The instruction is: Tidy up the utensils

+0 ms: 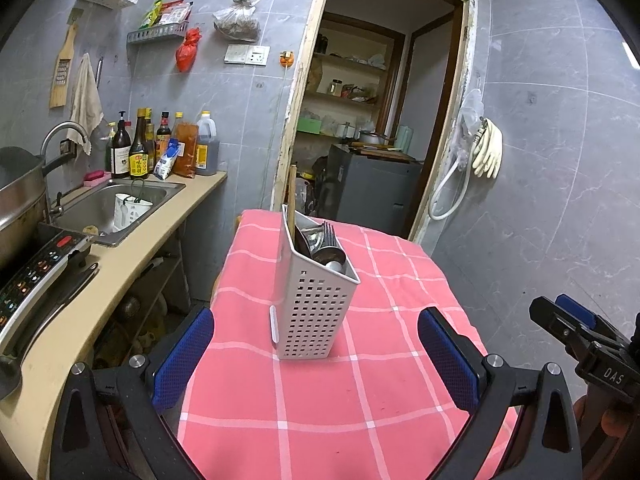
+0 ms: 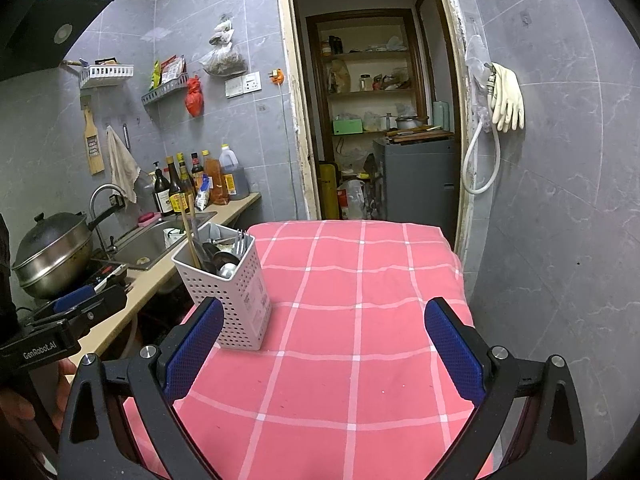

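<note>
A white perforated utensil holder [image 1: 314, 300] stands upright on the red checked tablecloth [image 1: 320, 400], holding forks, spoons and wooden chopsticks [image 1: 292, 204]. My left gripper [image 1: 316, 360] is open, just in front of the holder and pointing at it, nothing between its blue pads. In the right wrist view the holder [image 2: 230, 288] stands at the table's left edge, with the fork [image 2: 239, 245] and spoons showing in it. My right gripper [image 2: 324, 352] is open over bare tablecloth [image 2: 360, 320], with the holder just beyond its left finger [image 2: 196, 344].
A counter [image 1: 120, 264] runs along the left with a sink [image 1: 112, 204], sauce bottles [image 1: 160, 148], an induction cooker [image 1: 36, 276] and a lidded pot [image 2: 54, 252]. A doorway [image 2: 372, 120] opens behind the table. Rubber gloves [image 2: 508, 96] hang on the right wall.
</note>
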The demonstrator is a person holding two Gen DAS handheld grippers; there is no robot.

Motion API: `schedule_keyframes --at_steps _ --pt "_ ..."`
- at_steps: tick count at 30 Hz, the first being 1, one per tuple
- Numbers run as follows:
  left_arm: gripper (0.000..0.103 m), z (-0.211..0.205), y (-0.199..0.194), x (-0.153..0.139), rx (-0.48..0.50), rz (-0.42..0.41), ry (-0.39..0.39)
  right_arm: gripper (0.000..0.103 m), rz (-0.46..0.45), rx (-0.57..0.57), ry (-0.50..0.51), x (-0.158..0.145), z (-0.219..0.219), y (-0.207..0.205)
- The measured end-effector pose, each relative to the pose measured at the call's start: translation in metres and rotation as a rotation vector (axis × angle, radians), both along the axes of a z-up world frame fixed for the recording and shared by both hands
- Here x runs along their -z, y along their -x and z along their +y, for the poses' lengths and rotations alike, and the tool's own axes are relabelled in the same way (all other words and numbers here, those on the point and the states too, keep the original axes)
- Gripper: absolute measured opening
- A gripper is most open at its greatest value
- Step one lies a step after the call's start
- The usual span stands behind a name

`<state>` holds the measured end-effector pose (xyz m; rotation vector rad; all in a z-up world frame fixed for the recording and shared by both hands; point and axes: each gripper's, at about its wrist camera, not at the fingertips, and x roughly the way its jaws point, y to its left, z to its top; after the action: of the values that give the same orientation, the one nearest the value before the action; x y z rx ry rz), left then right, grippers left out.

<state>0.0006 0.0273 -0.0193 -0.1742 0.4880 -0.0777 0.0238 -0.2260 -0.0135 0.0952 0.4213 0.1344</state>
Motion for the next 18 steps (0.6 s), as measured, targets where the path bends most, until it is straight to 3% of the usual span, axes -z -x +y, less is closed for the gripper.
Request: schedule_keyframes --at_steps 18 --pt "0.102 0.0047 0.0007 0.0031 -0.006 0.008 0.0 0.099 0.004 -0.002 0.002 -0.0003 0.0051 0.0017"
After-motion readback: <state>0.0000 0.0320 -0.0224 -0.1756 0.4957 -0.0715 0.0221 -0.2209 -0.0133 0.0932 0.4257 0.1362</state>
